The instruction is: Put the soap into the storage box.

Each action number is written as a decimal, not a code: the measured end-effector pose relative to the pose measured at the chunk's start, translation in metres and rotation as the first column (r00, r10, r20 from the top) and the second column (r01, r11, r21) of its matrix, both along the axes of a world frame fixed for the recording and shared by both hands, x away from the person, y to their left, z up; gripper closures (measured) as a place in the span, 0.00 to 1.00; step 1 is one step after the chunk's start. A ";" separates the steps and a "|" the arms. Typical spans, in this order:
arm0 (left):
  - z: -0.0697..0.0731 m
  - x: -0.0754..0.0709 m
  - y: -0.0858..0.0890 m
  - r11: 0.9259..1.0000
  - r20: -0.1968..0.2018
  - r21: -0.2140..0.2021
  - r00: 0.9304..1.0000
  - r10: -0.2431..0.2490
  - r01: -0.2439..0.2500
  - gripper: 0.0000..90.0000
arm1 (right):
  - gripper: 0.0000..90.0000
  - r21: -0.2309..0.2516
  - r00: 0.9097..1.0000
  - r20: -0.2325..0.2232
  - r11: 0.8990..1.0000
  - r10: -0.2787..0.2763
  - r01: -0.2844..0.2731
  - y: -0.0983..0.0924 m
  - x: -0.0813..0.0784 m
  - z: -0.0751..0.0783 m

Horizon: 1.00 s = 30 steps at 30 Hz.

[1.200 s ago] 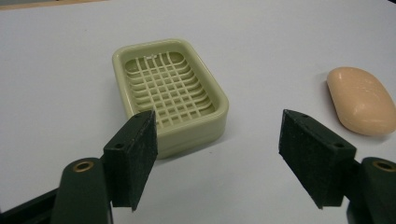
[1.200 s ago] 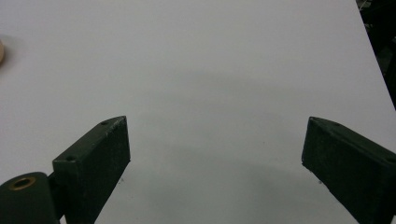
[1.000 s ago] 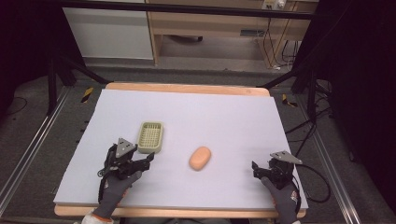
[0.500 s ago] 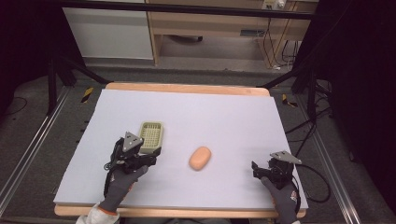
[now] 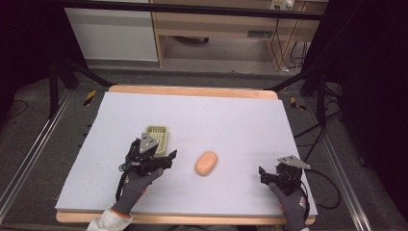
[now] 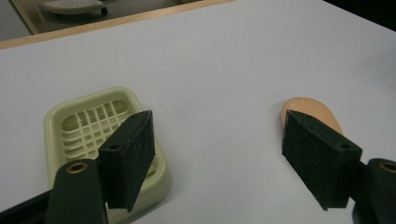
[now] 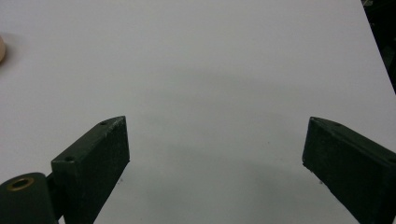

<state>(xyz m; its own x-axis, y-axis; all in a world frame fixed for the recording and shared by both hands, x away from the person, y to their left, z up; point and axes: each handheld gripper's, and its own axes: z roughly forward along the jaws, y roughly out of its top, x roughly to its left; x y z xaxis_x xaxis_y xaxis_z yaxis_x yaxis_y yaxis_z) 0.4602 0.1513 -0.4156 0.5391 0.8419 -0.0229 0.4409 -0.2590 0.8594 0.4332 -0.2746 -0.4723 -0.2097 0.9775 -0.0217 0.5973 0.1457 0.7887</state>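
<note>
The left gripper point(image 5: 161, 156), jaws wide and empty, hovers just beside the pale green slotted dish point(image 5: 157, 135), nearer it than a second ago. The orange oval soap point(image 5: 206, 162) lies to its right. The right gripper point(image 5: 269, 174), also wide, rests near the white table point(image 5: 231, 115) edge. Beyond are shelves and cables.

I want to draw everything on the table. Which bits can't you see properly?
- Soap dish: in the left gripper view a black jaw covers its near corner; in the high view the left gripper overlaps its near end.
- Orange soap: near end hidden behind the other jaw; cut off by the right gripper view's left edge.
</note>
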 end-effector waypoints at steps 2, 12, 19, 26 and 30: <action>-0.001 0.001 -0.003 1.000 -0.005 0.011 1.000 -0.010 0.010 0.27 | 0.09 0.001 1.000 0.000 1.000 0.000 0.000 0.000 0.000 0.000; 0.000 0.004 -0.018 1.000 -0.010 0.002 1.000 -0.028 0.028 0.27 | 0.09 0.000 1.000 -0.001 1.000 0.003 -0.003 0.000 0.000 0.000; -0.001 0.006 -0.026 0.999 -0.015 0.012 0.999 -0.042 0.043 0.27 | 0.09 -0.002 1.000 -0.002 1.000 0.006 -0.006 0.000 0.000 0.000; -0.004 0.008 -0.035 0.998 -0.025 0.023 0.998 -0.055 0.056 0.27 | 0.09 0.000 1.000 -0.003 1.000 0.006 -0.006 0.000 0.000 0.000; -0.005 0.009 -0.040 0.998 -0.029 0.026 0.998 -0.061 0.062 0.27 | 0.09 0.001 1.000 -0.003 1.000 0.006 -0.006 0.000 0.000 0.000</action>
